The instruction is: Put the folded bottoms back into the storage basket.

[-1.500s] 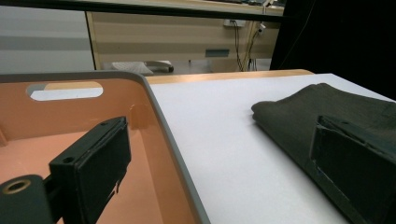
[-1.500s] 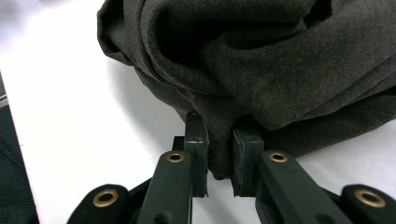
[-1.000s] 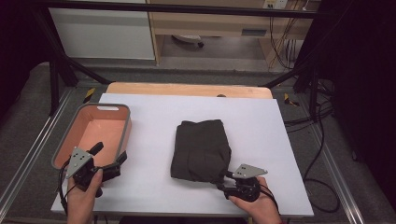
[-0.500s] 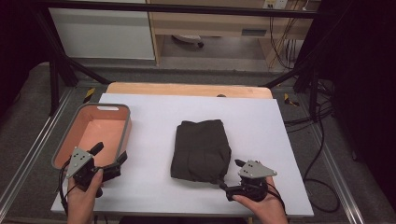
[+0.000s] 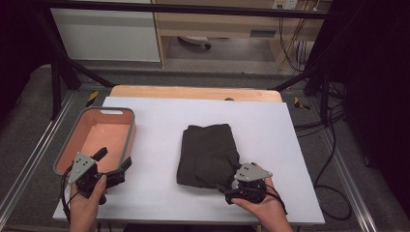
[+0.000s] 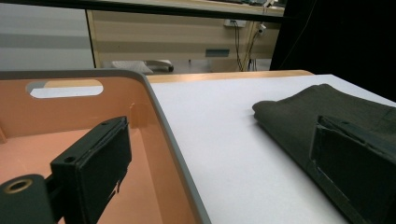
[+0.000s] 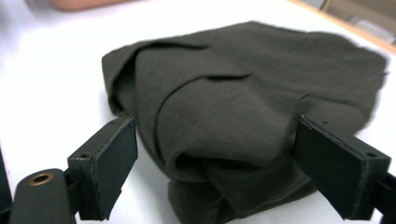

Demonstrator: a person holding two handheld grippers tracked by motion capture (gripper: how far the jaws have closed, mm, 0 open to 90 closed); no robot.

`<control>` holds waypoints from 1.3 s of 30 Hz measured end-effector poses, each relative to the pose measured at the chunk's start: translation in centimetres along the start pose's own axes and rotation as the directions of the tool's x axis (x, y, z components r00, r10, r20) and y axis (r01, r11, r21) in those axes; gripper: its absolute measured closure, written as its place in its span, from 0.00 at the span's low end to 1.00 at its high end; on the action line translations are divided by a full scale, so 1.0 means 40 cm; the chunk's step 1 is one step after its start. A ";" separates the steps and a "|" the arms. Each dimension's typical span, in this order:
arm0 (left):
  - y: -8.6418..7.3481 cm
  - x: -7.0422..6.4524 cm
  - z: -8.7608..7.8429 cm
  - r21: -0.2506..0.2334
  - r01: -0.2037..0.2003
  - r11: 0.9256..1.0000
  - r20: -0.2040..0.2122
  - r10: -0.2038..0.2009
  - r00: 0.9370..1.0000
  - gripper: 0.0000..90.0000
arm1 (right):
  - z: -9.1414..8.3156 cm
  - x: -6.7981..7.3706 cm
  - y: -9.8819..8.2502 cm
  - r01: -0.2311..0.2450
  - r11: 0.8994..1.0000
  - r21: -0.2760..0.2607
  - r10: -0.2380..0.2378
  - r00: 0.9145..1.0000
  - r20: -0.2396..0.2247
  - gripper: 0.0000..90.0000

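A folded dark olive cloth (image 5: 209,154) lies in the middle of the white table (image 5: 270,130). My right gripper (image 5: 231,186) stands open at the cloth's near right corner, and its two jaws straddle the bunched near edge of the cloth (image 7: 233,121) without closing on it. My left gripper (image 5: 114,163) is open at the near right corner of a grey bin with a salmon inside (image 5: 121,112). One of its jaws hangs over the bin's inside (image 6: 60,154), the other over the table beside the cloth (image 6: 308,112).
The bin's rim (image 6: 163,121) runs between the left gripper's jaws. A wooden strip (image 5: 193,92) borders the table's far edge. Metal frame rails (image 5: 29,159) flank the table, and cables (image 5: 333,159) lie on the floor at the right.
My right gripper first drew right and nearer, off the cloth, then came back left to the cloth's near right corner. The left gripper stayed where it was.
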State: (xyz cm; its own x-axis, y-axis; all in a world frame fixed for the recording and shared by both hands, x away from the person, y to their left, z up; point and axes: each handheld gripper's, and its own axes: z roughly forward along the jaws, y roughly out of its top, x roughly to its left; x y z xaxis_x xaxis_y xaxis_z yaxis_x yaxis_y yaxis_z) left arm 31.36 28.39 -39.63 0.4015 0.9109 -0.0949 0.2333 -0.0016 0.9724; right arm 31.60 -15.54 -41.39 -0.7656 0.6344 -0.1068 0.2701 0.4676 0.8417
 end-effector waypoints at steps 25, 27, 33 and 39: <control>0.000 -0.006 0.004 0.007 -0.011 1.000 0.002 0.011 1.000 0.06 | 0.078 0.015 -0.071 0.056 0.992 0.110 -0.063 0.996 0.065 0.43; 0.000 -0.006 0.004 0.007 -0.011 1.000 0.003 0.011 1.000 0.06 | 0.076 0.011 -0.068 0.050 0.994 0.102 -0.056 0.997 0.057 0.53; 0.001 -0.005 0.003 0.009 -0.012 1.000 0.005 0.012 1.000 0.06 | 0.074 0.000 -0.059 0.005 0.997 0.082 -0.008 1.000 0.030 0.68; 0.003 -0.011 0.000 0.017 -0.010 1.000 0.015 0.010 1.000 0.06 | 0.062 -0.005 -0.056 -0.017 0.998 0.068 0.016 1.000 0.010 0.73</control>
State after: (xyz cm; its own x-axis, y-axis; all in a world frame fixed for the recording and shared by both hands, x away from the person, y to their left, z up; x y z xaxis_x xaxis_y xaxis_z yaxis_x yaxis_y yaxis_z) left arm 31.20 28.00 -39.49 0.4171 0.9046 -0.0884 0.2438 -0.0177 0.9697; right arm 32.61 -15.21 -44.57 -0.7552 0.6481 -0.0983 0.3221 0.4975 0.8054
